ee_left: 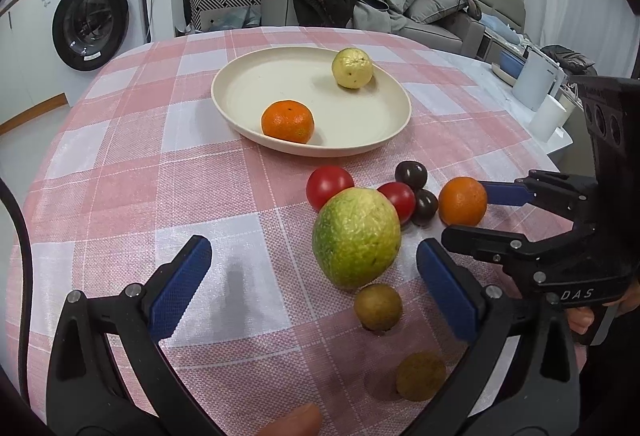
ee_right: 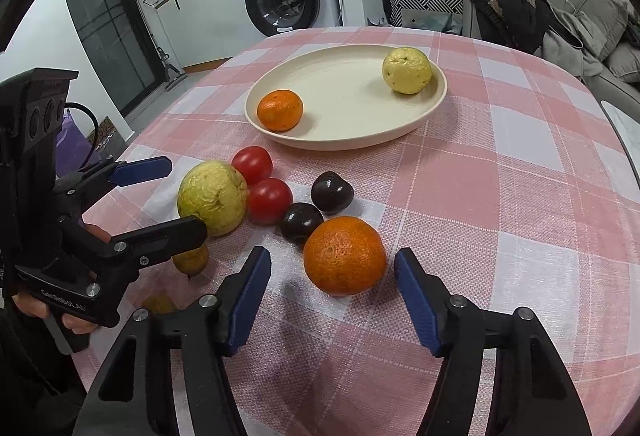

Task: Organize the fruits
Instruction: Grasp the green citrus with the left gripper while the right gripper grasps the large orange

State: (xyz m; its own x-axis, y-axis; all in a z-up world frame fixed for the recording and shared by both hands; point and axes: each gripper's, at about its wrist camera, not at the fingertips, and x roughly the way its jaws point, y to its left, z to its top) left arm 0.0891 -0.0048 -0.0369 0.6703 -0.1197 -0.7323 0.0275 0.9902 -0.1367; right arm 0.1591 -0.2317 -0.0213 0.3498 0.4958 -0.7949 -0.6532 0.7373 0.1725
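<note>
Checked tablecloth is carrying a plate [ee_right: 434, 97], and near it the right gripper [ee_right: 332, 268], jaws apart, is straddling a firm, rollable orange [ee_right: 345, 255], best pinched across its middle.

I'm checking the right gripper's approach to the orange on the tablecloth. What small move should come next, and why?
Probably close the right gripper a little further onto the orange. Its blue pads flank the fruit on both sides with gaps left, so nothing is gripped yet. The plate beyond already holds an orange and a guava.

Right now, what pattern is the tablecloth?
Pink and white checks on the tablecloth, clearest in the right wrist view.
</note>
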